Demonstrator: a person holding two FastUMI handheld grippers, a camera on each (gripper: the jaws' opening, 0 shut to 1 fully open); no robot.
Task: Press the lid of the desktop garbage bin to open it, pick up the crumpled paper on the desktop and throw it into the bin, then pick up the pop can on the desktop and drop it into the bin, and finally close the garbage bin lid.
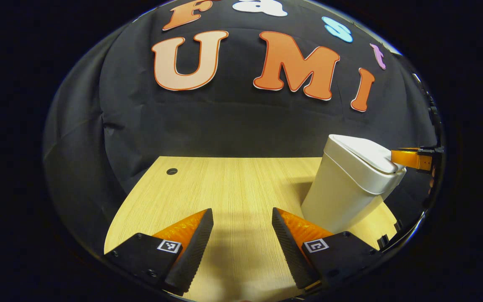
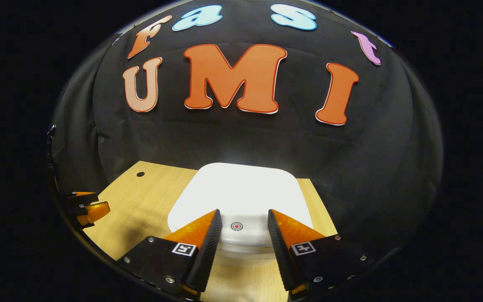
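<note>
A white garbage bin (image 1: 346, 188) stands on the wooden desktop (image 1: 233, 188) at the right of the left gripper view, its lid (image 1: 367, 153) down. In the right gripper view the same bin's flat lid (image 2: 241, 193) lies just beyond my right gripper (image 2: 242, 214), with a small red round mark (image 2: 236, 226) on the lid's near edge between the fingers. My right gripper is open with nothing held; its fingertip (image 1: 409, 159) shows over the lid's right edge. My left gripper (image 1: 241, 214) is open over bare desk, left of the bin; its fingers (image 2: 90, 209) show far left.
A small round hole (image 1: 172, 171) sits near the desktop's far left corner. The black cloth wall rises right behind the desk. Open wood stretches left of the bin.
</note>
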